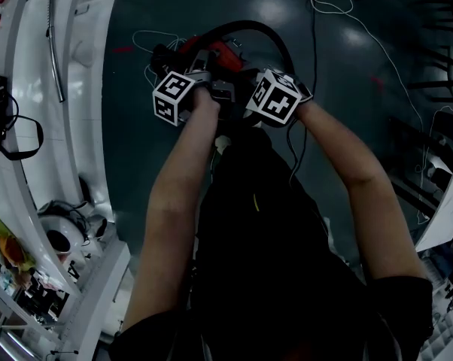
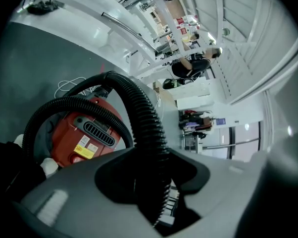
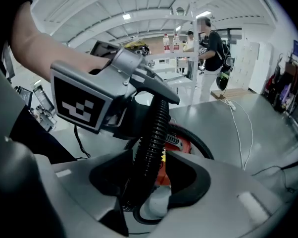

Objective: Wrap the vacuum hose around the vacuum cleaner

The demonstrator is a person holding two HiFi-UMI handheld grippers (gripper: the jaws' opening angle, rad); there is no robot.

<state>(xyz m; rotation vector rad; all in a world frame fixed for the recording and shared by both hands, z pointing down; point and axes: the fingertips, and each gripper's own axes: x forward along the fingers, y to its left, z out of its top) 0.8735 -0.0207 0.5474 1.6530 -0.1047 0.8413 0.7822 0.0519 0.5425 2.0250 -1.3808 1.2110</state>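
At the upper middle of the head view, on a glossy dark grey floor (image 1: 339, 89), sits the red vacuum cleaner (image 1: 215, 51), its black ribbed hose (image 1: 260, 32) arching over it. The left gripper (image 2: 148, 182) is clamped on the hose. The right gripper (image 3: 148, 180) has the hose between parted jaws, lying against one side only. White benches (image 1: 38, 141) curve down the left edge, and a white cable (image 1: 392, 60) trails across the floor at upper right.

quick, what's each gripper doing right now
left gripper: closed on the vacuum hose
right gripper: open, vacuum hose between its jaws but not clamped
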